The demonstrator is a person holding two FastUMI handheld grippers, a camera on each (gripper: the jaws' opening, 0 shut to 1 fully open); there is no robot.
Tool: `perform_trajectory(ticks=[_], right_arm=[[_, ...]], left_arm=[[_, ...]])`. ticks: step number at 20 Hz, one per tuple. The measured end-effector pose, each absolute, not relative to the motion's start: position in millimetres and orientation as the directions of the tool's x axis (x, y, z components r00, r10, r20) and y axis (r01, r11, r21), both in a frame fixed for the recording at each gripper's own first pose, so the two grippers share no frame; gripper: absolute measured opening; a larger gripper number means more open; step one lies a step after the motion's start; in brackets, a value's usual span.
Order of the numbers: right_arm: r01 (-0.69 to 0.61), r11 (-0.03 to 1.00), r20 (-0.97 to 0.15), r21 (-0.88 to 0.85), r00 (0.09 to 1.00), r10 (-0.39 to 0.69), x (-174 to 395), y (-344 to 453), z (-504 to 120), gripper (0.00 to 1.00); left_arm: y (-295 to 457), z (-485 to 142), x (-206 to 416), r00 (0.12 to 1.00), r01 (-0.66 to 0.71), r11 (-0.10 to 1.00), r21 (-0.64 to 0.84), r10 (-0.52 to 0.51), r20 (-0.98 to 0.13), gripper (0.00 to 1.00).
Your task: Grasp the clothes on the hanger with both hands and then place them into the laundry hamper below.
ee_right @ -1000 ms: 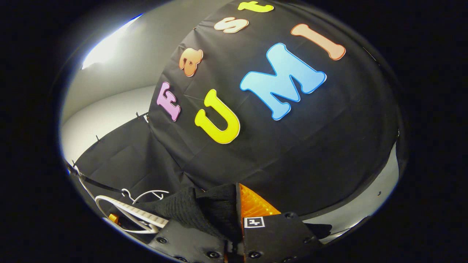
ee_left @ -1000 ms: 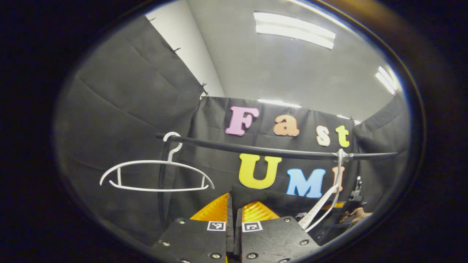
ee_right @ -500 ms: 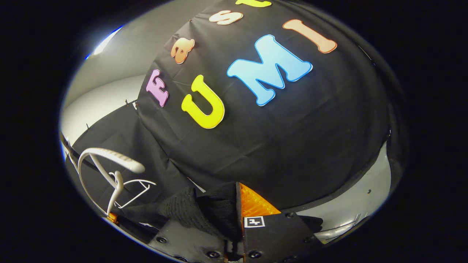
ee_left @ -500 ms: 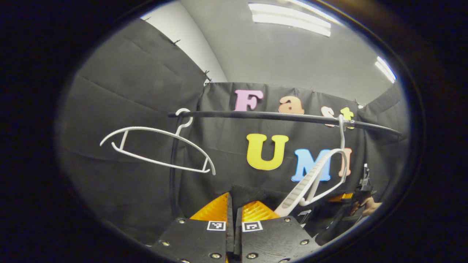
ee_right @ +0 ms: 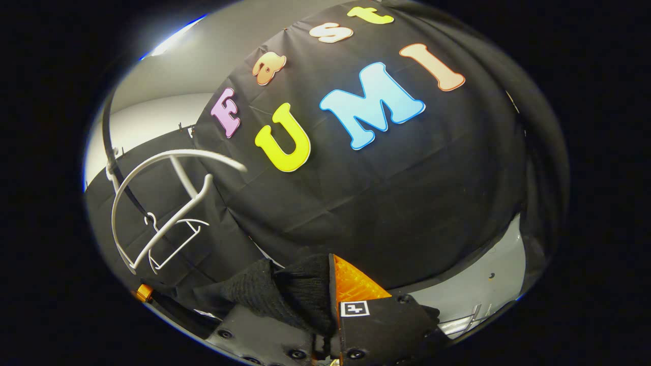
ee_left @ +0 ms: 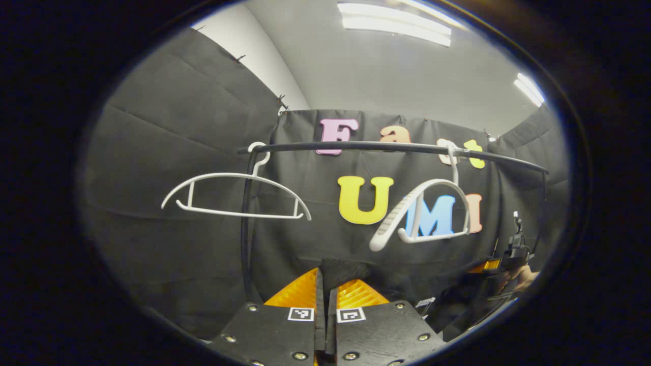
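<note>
Black knit garment (ee_right: 285, 292) between hand-held grippers

Support: a black rail (ee_left: 386, 147) is seen running across the middle of the left gripper view, with a dark upright post (ee_left: 246, 229) below its left end.
On the rail, left: a bare white hanger (ee_left: 235, 195) is hooked near the left end.
On the rail, right: a second white hanger (ee_left: 424, 213) is hooked right of centre, turned askew.

Right gripper (ee_right: 325, 300) jaws pinch black garment (ee_right: 285, 292).
</note>
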State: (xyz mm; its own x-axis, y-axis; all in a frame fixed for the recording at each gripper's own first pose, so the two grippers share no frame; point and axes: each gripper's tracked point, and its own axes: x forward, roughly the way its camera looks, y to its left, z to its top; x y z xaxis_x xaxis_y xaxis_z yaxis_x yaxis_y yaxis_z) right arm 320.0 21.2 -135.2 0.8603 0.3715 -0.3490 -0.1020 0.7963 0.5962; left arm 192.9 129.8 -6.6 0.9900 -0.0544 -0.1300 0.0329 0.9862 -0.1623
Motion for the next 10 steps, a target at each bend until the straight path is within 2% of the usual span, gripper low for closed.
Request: perform_trajectory(ticks=[10], right_arm=[[-0.145, 0.817, -0.349, 0.558, 0.853, 0.389, 227, 60, -117, 0.07]], left_arm=[[71, -13, 153, 0.964, 0.203, 0.953, -0.225, -0.235, -0.126, 0.01]])
